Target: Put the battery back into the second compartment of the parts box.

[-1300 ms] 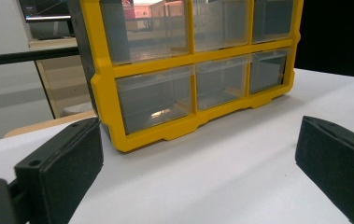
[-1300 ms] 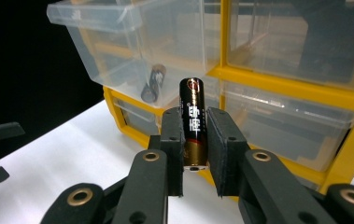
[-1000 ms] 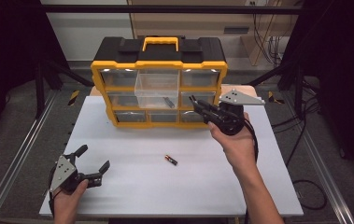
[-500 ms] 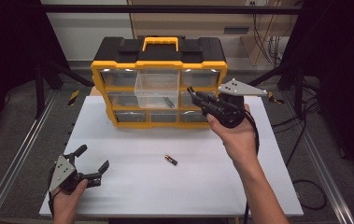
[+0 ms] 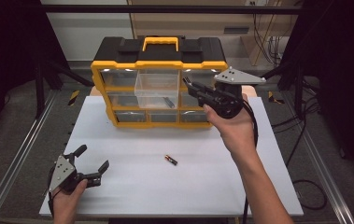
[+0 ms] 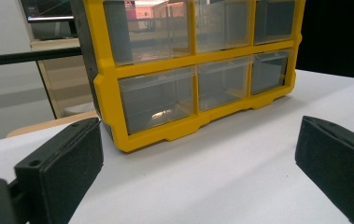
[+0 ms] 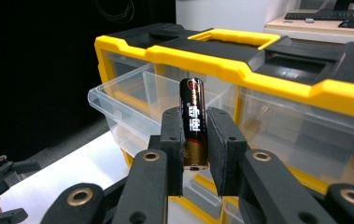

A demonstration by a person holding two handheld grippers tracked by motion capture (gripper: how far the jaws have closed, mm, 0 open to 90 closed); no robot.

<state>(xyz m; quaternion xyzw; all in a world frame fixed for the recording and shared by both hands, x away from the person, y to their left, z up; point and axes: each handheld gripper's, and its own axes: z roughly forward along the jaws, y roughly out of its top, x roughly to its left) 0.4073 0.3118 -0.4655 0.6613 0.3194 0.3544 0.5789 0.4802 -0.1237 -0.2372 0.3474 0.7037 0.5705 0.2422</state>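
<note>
Black and gold, an AA battery [image 7: 194, 122] is clamped upright between the two jaws of the right tool [image 7: 195, 140], as seen in the right gripper view. In the high view the right tool [image 5: 194, 88] is held in the air at the right front of a yellow and black drawer organizer [image 5: 158, 63], just beside a clear drawer [image 5: 157, 88] that is pulled out from the upper middle slot. One small dark item can be seen lying inside that drawer. A second battery [image 5: 171, 160] is seen lying flat on the white surface [image 5: 132, 186], well apart from both tools. The left tool [image 5: 93, 163] is rested near the front left corner of the surface with its jaws spread wide and nothing between them.
</note>
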